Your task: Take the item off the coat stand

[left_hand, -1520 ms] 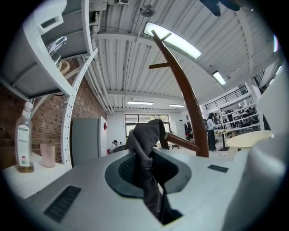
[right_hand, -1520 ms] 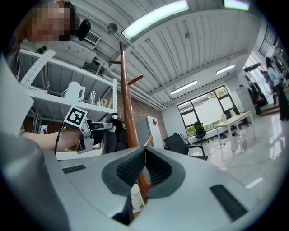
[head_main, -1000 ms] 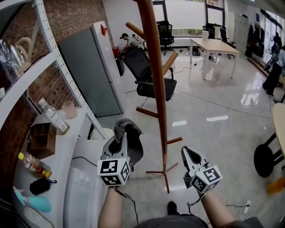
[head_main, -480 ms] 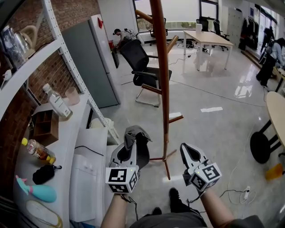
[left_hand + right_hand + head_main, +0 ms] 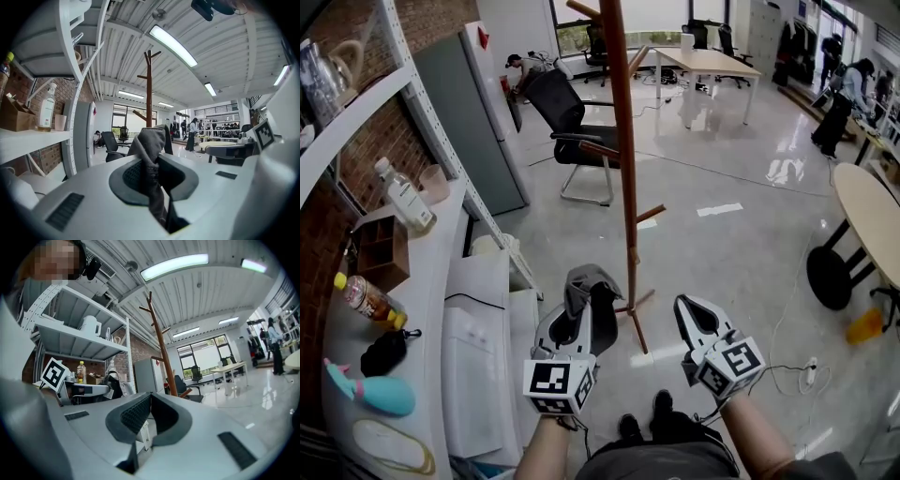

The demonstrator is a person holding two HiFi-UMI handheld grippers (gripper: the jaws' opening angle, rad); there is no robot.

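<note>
**Grey cloth off the stand, pinched in my left gripper**

My left gripper (image 5: pixel 574 317) was clamped on a fold of the grey cloth item (image 5: pixel 586 281). The cloth hung near me, clear of the coat stand (image 5: pixel 623 169), which stood farther off and just to the right. It drooped limp over the jaws, so I judged it soft and light, and best held by a bunched fold rather than a thin edge. My right gripper (image 5: pixel 690 311) was closed on nothing.
</note>
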